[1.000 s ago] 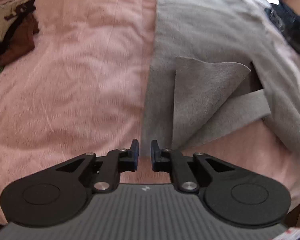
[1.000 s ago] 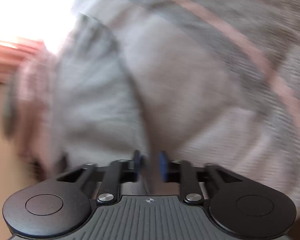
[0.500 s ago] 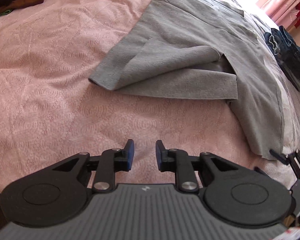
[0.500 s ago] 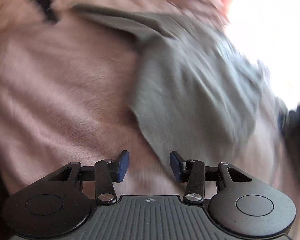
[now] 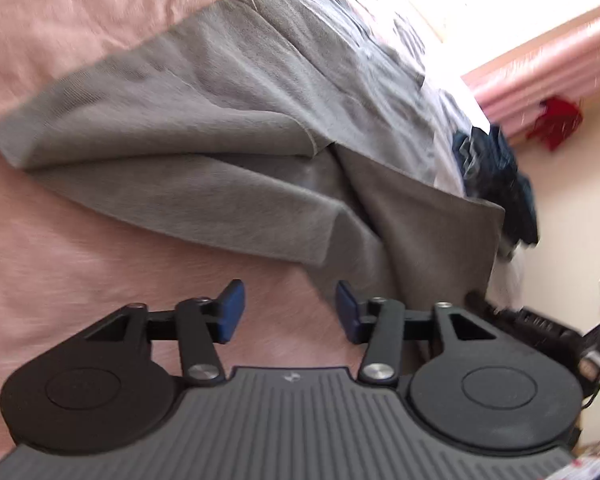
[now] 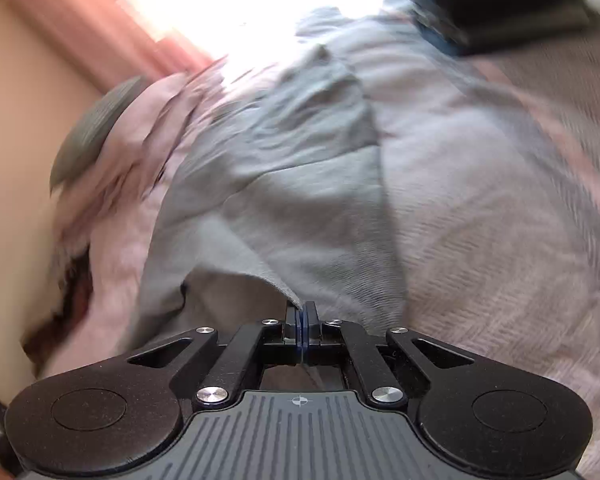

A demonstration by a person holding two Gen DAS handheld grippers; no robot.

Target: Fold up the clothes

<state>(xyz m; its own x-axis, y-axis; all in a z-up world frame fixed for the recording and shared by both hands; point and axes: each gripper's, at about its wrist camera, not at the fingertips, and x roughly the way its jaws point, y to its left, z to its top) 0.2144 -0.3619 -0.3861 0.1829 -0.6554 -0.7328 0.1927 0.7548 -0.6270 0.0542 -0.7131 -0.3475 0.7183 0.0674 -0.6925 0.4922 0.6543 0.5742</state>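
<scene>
A grey long-sleeved garment (image 5: 228,128) lies spread on the pink bedspread (image 5: 60,260), with one sleeve (image 5: 204,200) folded across its body. My left gripper (image 5: 290,308) hovers just short of that sleeve's cuff end; its jaws are opening and only bedspread shows between the blue pads. In the right wrist view the grey garment (image 6: 300,200) fills the middle. My right gripper (image 6: 301,316) is shut on the garment's thin edge, which runs straight into the closed tips. That right gripper body (image 5: 540,328) shows at the garment's lower corner in the left wrist view.
A pile of dark blue clothes (image 5: 496,184) sits by the bed's far edge, seen also as dark blue clothes (image 6: 500,8) at the top right. A pink curtain (image 5: 540,68) and a red cloth (image 5: 556,124) lie beyond. Bare bedspread stretches left of the garment.
My left gripper has swung and rolled toward the folded sleeve, and its jaws have widened. My right gripper, open before, has closed on the grey garment's edge.
</scene>
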